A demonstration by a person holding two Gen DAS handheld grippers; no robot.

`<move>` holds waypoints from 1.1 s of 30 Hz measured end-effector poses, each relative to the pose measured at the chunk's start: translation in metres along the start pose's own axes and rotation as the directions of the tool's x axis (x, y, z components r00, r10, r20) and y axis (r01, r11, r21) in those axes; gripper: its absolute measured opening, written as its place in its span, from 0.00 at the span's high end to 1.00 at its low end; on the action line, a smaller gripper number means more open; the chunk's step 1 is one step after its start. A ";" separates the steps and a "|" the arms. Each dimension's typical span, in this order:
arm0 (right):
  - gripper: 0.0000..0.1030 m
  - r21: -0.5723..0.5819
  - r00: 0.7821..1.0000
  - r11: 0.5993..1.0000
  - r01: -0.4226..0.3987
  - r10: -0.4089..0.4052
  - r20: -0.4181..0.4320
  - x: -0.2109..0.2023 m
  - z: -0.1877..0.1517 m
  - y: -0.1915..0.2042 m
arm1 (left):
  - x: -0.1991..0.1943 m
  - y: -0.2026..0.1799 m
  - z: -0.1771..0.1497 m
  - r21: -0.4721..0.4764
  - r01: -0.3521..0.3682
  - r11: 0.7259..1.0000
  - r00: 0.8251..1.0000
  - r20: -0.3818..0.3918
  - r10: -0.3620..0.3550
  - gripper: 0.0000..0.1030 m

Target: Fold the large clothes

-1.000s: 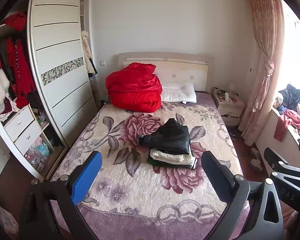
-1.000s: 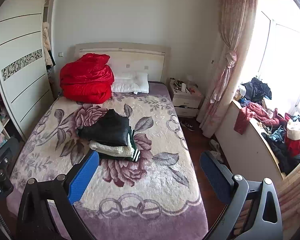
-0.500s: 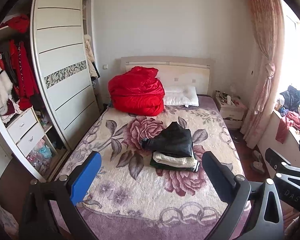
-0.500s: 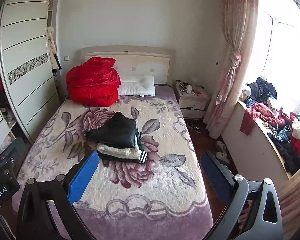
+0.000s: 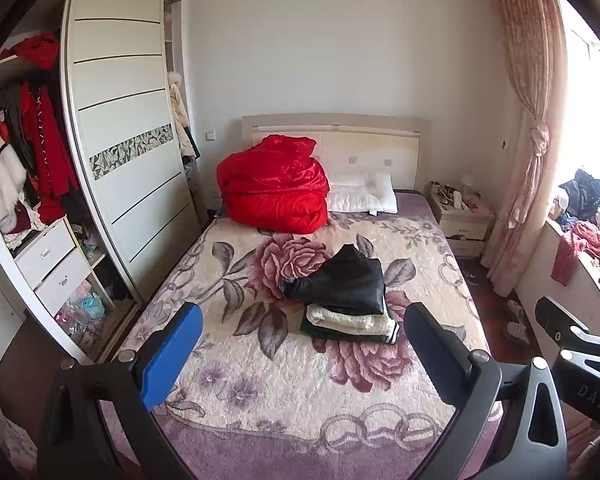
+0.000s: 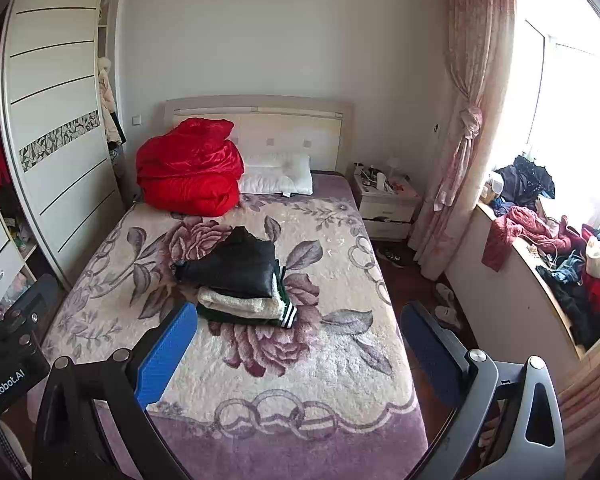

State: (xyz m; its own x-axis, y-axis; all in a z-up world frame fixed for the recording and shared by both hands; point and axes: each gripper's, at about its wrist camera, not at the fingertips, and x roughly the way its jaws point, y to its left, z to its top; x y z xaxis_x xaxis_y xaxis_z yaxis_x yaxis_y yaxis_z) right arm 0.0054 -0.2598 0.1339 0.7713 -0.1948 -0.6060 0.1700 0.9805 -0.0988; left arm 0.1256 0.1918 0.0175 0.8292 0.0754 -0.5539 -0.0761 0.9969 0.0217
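A stack of folded clothes lies mid-bed: a black jacket on top, a cream garment under it, a dark green garment with white stripes at the bottom. The stack shows in the right wrist view too, with the black jacket on top. My left gripper is open and empty, held well back above the foot of the bed. My right gripper is open and empty, also above the foot of the bed. Loose clothes are heaped on the window ledge at right.
The bed has a rose-patterned blanket. A red quilt and white pillow lie at the headboard. An open wardrobe stands left, a nightstand and pink curtain right. Shoes lie on the floor.
Both grippers have drawn back and risen, so the bed and stack look smaller and lower. Both stay open and the clothes have not moved.
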 end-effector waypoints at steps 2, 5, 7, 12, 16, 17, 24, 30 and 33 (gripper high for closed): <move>0.00 0.003 1.000 1.000 -0.001 0.001 0.000 -0.001 0.001 -0.002 | 0.000 -0.001 0.001 0.004 0.003 1.000 1.000 0.002 -0.003 0.00; 0.00 0.002 1.000 1.000 0.003 -0.003 0.000 -0.004 -0.001 -0.002 | 0.000 -0.002 0.001 0.005 0.009 1.000 1.000 0.002 -0.009 0.00; 0.00 0.002 1.000 1.000 0.000 0.000 0.001 -0.005 -0.001 -0.003 | -0.001 -0.002 0.001 0.005 0.010 1.000 1.000 0.003 -0.010 0.00; 0.00 0.000 1.000 1.000 0.000 0.000 0.011 -0.008 -0.001 0.002 | -0.001 -0.001 0.003 0.004 0.012 1.000 1.000 0.003 -0.012 0.00; 0.00 0.001 1.000 1.000 -0.003 0.003 0.019 -0.014 -0.004 0.004 | -0.003 0.000 0.005 0.009 0.011 1.000 1.000 0.010 -0.011 0.00; 0.00 0.001 1.000 1.000 -0.002 0.002 0.022 -0.015 -0.005 0.005 | -0.003 0.000 0.005 0.009 0.012 1.000 1.000 0.013 -0.012 0.00; 0.00 0.005 1.000 1.000 -0.005 0.005 0.025 -0.019 -0.010 0.010 | -0.004 0.005 0.007 0.008 0.008 1.000 1.000 0.015 -0.008 0.00; 0.00 0.009 1.000 1.000 -0.004 0.004 0.024 -0.020 -0.013 0.013 | -0.007 0.008 0.008 0.008 0.004 1.000 1.000 0.017 -0.004 0.00; 0.00 0.013 1.000 1.000 -0.006 0.005 0.027 -0.022 -0.015 0.014 | -0.007 0.008 0.007 0.008 0.004 1.000 1.000 0.017 -0.004 0.00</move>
State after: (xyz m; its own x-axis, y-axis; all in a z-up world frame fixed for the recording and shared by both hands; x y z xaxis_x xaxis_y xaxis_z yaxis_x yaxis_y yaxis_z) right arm -0.0183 -0.2419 0.1336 0.7885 -0.1903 -0.5848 0.1734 0.9811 -0.0854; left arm 0.1231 0.1996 0.0275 0.8390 0.0714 -0.5394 -0.0682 0.9973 0.0260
